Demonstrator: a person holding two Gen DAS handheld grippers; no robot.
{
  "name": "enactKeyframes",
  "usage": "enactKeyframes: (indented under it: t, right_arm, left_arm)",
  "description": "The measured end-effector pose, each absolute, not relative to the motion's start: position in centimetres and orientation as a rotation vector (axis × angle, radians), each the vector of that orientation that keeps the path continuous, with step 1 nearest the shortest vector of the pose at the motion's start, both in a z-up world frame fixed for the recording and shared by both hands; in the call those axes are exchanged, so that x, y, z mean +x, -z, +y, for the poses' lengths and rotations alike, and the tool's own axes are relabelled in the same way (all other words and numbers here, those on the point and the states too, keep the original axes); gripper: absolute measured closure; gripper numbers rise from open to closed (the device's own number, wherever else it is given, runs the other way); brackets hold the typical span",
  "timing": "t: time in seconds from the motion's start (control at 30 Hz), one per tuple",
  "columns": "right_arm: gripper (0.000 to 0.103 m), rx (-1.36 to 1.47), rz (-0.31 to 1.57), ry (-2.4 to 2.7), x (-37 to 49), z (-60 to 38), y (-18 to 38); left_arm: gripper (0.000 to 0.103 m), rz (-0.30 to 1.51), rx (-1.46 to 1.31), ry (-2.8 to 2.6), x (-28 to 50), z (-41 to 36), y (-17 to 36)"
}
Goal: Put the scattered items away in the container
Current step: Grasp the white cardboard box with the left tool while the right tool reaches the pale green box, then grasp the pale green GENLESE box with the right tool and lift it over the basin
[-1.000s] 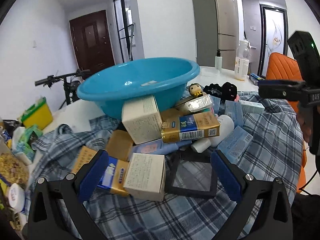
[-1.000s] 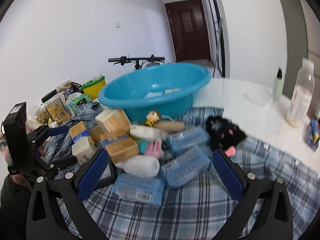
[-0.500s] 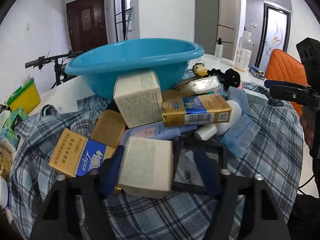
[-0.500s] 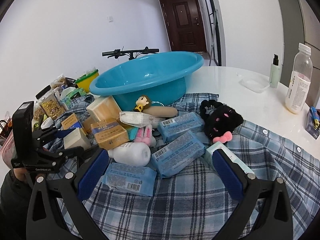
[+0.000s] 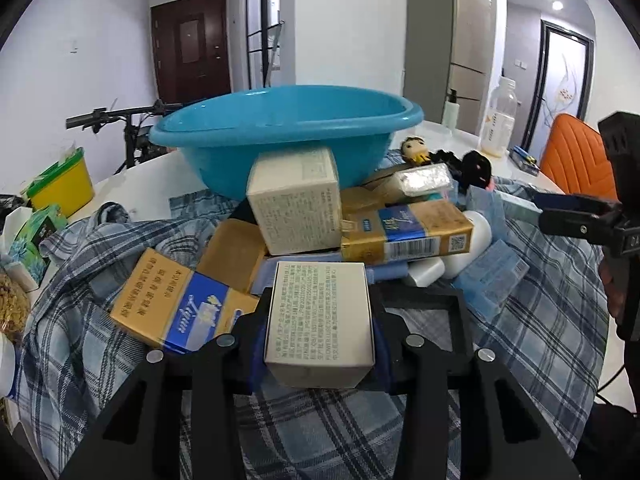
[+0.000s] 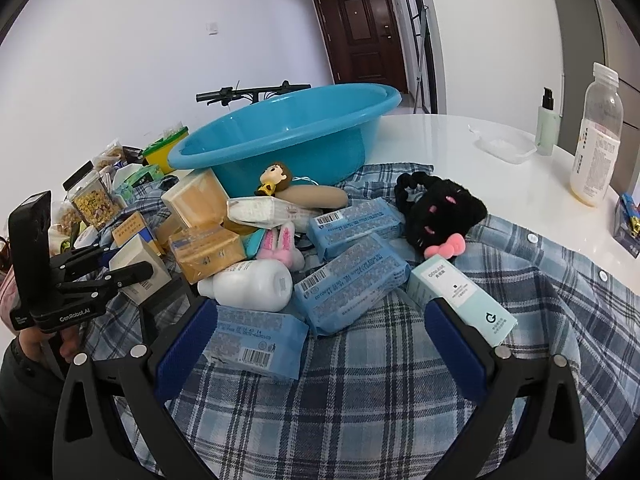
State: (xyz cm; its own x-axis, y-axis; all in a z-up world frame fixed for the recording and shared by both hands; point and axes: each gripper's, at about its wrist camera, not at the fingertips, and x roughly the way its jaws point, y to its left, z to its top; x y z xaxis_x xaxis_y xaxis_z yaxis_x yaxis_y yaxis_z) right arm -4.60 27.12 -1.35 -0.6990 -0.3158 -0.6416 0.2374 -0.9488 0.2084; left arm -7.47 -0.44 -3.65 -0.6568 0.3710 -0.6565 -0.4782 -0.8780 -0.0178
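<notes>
White walls, a dark wooden door and a tall grey fridge frame a pale round table [image 5: 132, 184] half covered by a blue-and-white plaid shirt [image 5: 304, 428], where the clutter is heaped.

From the left wrist view, the left gripper [image 5: 320, 332] is clamped on a small cream cardboard box with fine printed text [image 5: 320, 320], its blue pads pressed to both narrow sides. This box sits nearest the hand at the front of the pile, probably why it was chosen first. Just behind it lie a gold-and-blue carton [image 5: 180, 304], a second cream box [image 5: 296, 204] leaning on the wide turquoise plastic basin [image 5: 288, 136], and another gold-and-blue carton [image 5: 404, 232]. The basin stands at the far side of the heap, beyond the gripped box, so the box likely needs lifting up and over the pile.

From the right wrist view, the right gripper [image 6: 320, 340] stands with its jaws wide apart and nothing pressed between them. A pale blue plastic-wrapped tissue pack with a barcode [image 6: 256, 340] lies beside its left finger, and a mint-green oblong carton [image 6: 460, 300] touches the right finger's tip. A white plastic bottle lying on its side [image 6: 252, 284] and more blue packs sit ahead, with the basin [image 6: 288, 136] further back. On the left of this view, the left gripper [image 6: 120, 268] holds the cream box [image 6: 140, 268].
</notes>
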Motion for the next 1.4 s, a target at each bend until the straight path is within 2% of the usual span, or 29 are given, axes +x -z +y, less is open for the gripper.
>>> enactKeyframes:
  t: [0.2,0.4,0.73,0.8,0.93,1.07,1.23,1.3,1.37,1.4]
  right_arm:
    - [0.0,0.992,-0.148,2.607,-4.0,26.5,1.9]
    - [0.0,0.995,-0.071,2.63,-4.1,27.6,2.1]
    - [0.0,1.082,0.592,2.496,-8.0,26.7,3.2]
    - [0.0,1.104,0.601,2.49,-8.4,27.8,3.5]
    - [0.001,1.149,0.448,2.463,-9.6,31.4,4.4]
    - [0.031,1.192,0.36,2.44,-10.7,33.2,4.7]
    - [0.045,1.177,0.358,2.429,-10.7,33.7,4.8]
    - [0.064,1.169,0.379,2.448,-10.5,33.7,4.6]
    - [0.071,1.145,0.386,2.452,-10.1,33.8,4.5]
    - [0.071,1.138,0.391,2.452,-9.9,33.7,4.4]
  left_arm:
    - [0.059,0.098,-0.899,-2.526,-7.4,-2.0,3.1]
    - [0.059,0.083,-0.818,-2.548,-6.5,-2.2,2.3]
    - [0.058,0.11,-0.808,-2.551,-6.1,-1.7,2.3]
    - [0.058,0.105,-0.805,-2.555,-6.1,-1.8,2.3]
    - [0.058,0.099,-0.804,-2.558,-6.1,-1.9,2.2]
    - [0.058,0.113,-0.798,-2.559,-5.9,-1.7,2.2]
    - [0.058,0.114,-0.804,-2.558,-6.0,-1.6,2.3]
    - [0.058,0.108,-0.807,-2.559,-6.1,-1.7,2.3]
    - [0.058,0.105,-0.81,-2.561,-6.1,-1.8,2.3]
    - [0.058,0.106,-0.81,-2.562,-6.1,-1.8,2.4]
